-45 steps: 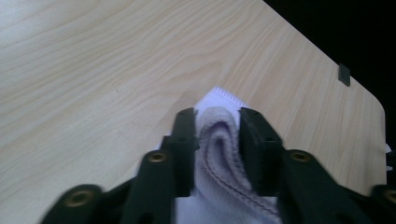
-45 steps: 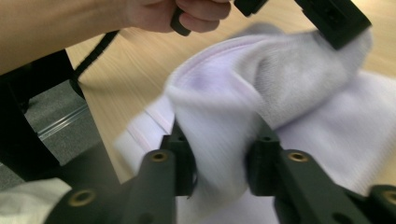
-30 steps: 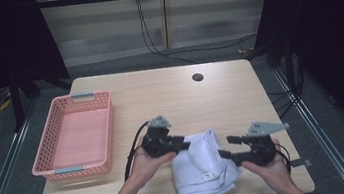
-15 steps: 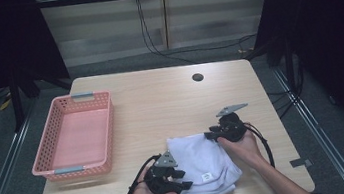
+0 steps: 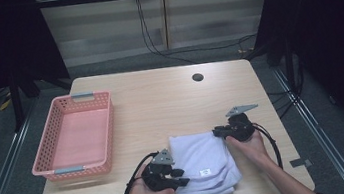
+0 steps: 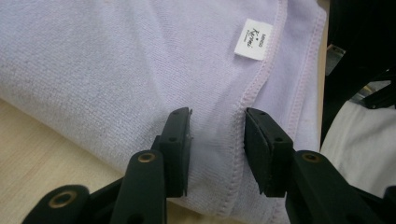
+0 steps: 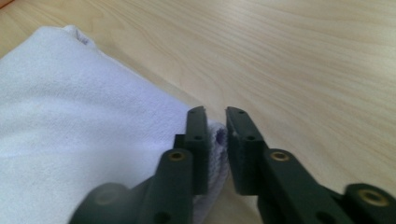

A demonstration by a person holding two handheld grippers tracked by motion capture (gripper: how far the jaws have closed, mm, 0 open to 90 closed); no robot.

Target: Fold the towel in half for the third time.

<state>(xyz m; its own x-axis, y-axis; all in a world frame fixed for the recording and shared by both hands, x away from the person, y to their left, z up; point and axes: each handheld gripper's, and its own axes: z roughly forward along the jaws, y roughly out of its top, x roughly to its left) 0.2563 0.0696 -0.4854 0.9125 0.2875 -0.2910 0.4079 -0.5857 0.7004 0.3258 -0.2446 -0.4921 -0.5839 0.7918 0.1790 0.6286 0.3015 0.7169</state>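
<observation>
Nearest me, the left gripper (image 5: 170, 174) sits low over the front-left hemmed edge of the lavender towel (image 5: 204, 166), jaws parted with cloth between them but not pinching it yet, having just eased closed a bit. The towel's already folded into a thick pad near the table's (image 5: 161, 103) front edge, a bit right of centre, long axis front to back, label (image 6: 252, 39) up. Further back, the right gripper (image 5: 221, 132) has clamped on the far right corner, so I'd guess another fold or a lift into the empty pink basket (image 5: 76, 134) off to the left comes next.
</observation>
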